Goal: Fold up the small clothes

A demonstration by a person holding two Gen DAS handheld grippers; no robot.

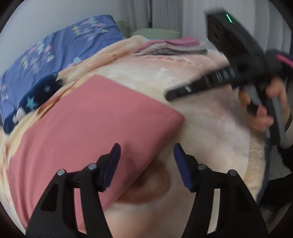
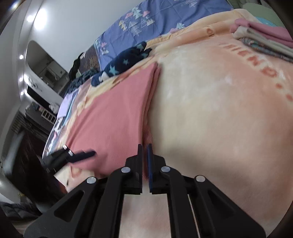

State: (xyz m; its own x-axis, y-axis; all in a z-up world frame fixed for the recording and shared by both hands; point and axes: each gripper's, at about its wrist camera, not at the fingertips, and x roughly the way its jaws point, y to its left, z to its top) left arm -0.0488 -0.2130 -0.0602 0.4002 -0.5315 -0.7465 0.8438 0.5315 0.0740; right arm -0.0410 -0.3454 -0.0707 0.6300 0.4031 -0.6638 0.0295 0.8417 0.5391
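A pink ribbed garment point(image 1: 91, 124) point(image 2: 113, 109) lies folded into a flat rectangle on the peach blanket point(image 1: 210, 124) point(image 2: 219, 113). My left gripper point(image 1: 146, 152) is open just above the garment's near corner, with nothing pinched between its pads. It shows blurred in the right wrist view point(image 2: 87, 154), over the garment's left end. My right gripper point(image 2: 144, 148) is shut on the garment's long folded edge, and pink fabric shows between its fingers. In the left wrist view the right gripper point(image 1: 169, 94) reaches in from the right, held by a hand point(image 1: 263, 111).
A stack of folded clothes point(image 1: 174, 46) point(image 2: 265, 38) sits at the blanket's far side. A navy star-print garment point(image 1: 36, 98) point(image 2: 124, 60) lies crumpled beyond the pink one. A blue patterned duvet point(image 1: 64, 42) point(image 2: 155, 16) lies behind. Loose clothes and furniture point(image 2: 45, 102) are off the bed's left.
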